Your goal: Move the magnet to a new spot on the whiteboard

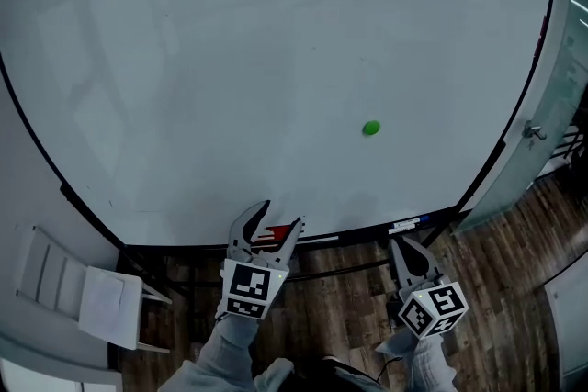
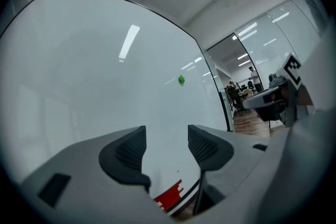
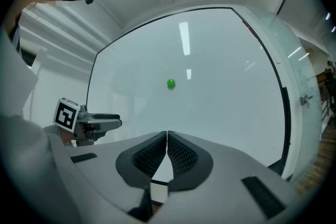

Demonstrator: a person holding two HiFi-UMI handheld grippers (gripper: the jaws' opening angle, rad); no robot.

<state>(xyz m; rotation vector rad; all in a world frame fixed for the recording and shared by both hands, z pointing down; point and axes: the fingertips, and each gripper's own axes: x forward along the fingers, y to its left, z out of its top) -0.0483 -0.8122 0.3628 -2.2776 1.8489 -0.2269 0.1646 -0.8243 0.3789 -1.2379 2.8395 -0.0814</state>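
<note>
green magnet (image 1: 370, 128) stuck to whiteboard (image 1: 230, 60), right of centre, well apart from the 2 grippers. left gripper (image 1: 280, 214) low at the board's bottom edge, jaws spread wide, nothing between. right gripper (image 1: 397, 243) below the board, jaws pressed together, empty.

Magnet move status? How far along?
Nothing looks done: the green magnet sits on the whiteboard, right of centre, no gripper near it. In hand: nothing; left gripper open and empty, right gripper shut and empty, both low by the board's bottom edge. Left: reach, grip, move, release.
</note>
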